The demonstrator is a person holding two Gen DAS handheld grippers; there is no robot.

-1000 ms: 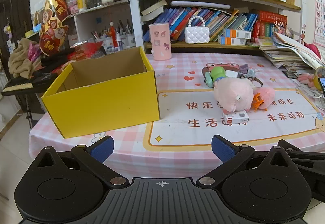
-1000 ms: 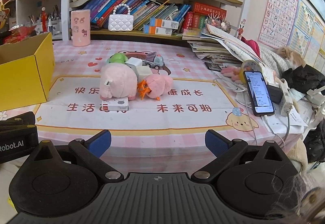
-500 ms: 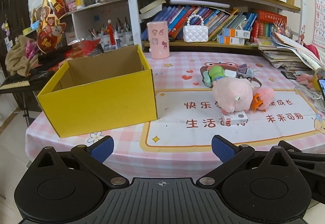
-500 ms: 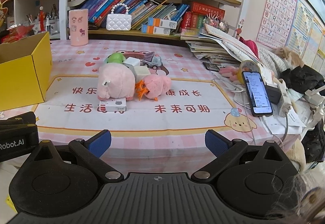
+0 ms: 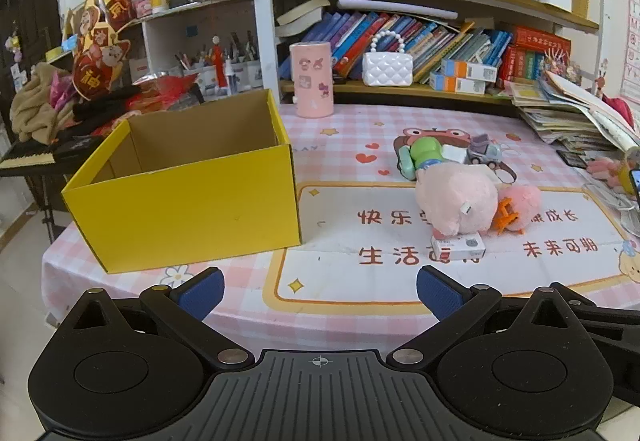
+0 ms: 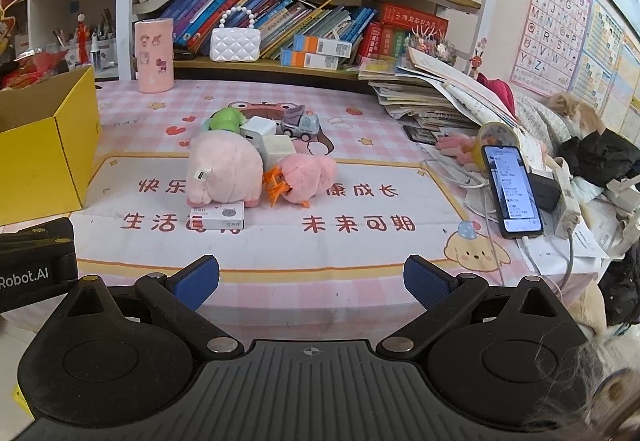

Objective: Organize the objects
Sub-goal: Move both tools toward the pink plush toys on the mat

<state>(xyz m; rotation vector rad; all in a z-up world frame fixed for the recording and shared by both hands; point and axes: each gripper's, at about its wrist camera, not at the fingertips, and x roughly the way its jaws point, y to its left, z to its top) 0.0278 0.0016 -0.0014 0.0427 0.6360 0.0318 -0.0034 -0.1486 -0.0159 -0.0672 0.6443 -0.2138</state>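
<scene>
An open yellow box [image 5: 192, 197] stands on the left of the pink checked table, also at the left edge of the right wrist view [image 6: 44, 149]. A pile of objects lies mid-table: a large pink plush [image 5: 456, 199] [image 6: 224, 169], a smaller pink plush with orange feet [image 6: 308, 179], a small white carton [image 5: 458, 244] [image 6: 220, 216], a green toy [image 5: 424, 155], white cubes [image 6: 276, 147] and a toy truck [image 6: 302, 125]. My left gripper [image 5: 318, 291] and right gripper [image 6: 312, 281] are both open and empty, before the table's front edge.
A pink cylinder [image 5: 312, 79] and a white purse [image 5: 387, 67] stand at the back by the bookshelf. A lit phone [image 6: 510, 187], cables and stacked papers [image 6: 432, 97] crowd the table's right side. Clutter lies left of the box [image 5: 48, 109].
Both grippers have drifted slightly closer to the table, and the view has shifted a little. Nothing on the table has moved.
</scene>
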